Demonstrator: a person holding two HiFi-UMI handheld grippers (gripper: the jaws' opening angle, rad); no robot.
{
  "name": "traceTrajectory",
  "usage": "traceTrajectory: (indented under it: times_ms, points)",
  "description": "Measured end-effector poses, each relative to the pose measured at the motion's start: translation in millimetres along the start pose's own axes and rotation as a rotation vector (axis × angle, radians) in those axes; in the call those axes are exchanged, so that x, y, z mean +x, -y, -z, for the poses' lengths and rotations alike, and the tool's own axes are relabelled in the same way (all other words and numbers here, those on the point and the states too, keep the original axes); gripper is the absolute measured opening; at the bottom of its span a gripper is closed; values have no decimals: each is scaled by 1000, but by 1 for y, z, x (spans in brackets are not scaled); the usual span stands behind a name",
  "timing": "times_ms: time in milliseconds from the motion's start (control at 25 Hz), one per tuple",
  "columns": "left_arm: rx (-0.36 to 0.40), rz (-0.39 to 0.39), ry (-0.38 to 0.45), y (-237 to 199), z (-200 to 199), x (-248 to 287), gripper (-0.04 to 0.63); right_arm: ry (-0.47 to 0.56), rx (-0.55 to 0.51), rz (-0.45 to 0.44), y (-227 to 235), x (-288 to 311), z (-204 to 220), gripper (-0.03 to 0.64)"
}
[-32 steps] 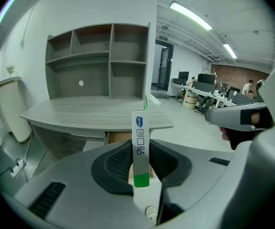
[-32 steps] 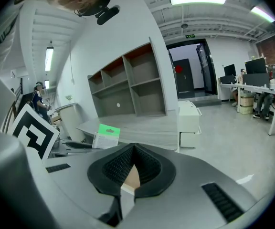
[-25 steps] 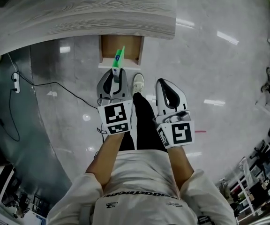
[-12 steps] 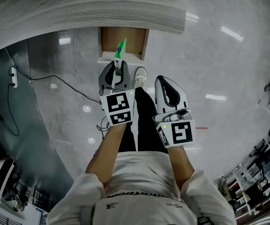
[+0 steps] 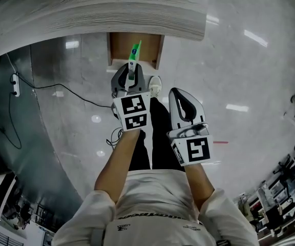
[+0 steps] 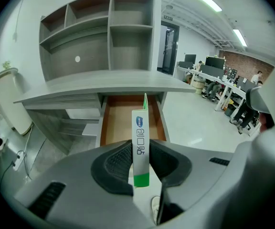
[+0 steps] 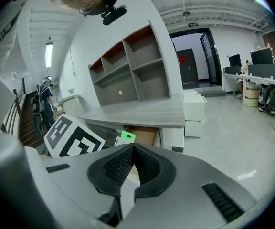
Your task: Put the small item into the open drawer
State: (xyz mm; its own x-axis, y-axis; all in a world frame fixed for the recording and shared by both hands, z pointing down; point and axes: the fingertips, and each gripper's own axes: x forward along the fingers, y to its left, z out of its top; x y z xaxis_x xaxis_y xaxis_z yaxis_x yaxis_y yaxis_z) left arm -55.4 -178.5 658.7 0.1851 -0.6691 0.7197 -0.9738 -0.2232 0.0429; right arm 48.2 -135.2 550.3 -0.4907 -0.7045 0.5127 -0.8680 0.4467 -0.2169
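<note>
A slim white and green box (image 6: pixel 140 147) stands upright between the jaws of my left gripper (image 6: pixel 141 152), which is shut on it. In the head view the box (image 5: pixel 134 55) pokes out ahead of the left gripper (image 5: pixel 131 78), its green tip over the open drawer (image 5: pixel 122 46). The drawer (image 6: pixel 113 123) has a brown bottom and sits under the grey desk top (image 6: pixel 104 85); it looks empty. My right gripper (image 5: pixel 183 99) hangs beside the left one, shut with nothing in it (image 7: pixel 133 149). The box's green end (image 7: pixel 127 137) shows in the right gripper view.
A grey desk (image 5: pixel 96 9) with shelves (image 6: pixel 109 32) above stands over the drawer. A white pedestal cabinet (image 7: pixel 195 111) sits at the desk's right. A black cable (image 5: pixel 60 92) and a wall socket (image 5: pixel 17 88) lie at the left. My shoe (image 5: pixel 155 84) is near the drawer front.
My left gripper has moved forward with the box, so the box's tip now reaches over the open drawer. The right gripper has hardly moved.
</note>
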Motion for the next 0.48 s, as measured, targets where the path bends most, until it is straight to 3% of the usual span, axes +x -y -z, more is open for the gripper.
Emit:
traceTrajectory:
  times_ms: [480]
  points:
    - [-19, -17, -31, -4, 14, 30, 98, -15, 0, -18, 3, 3, 10, 29]
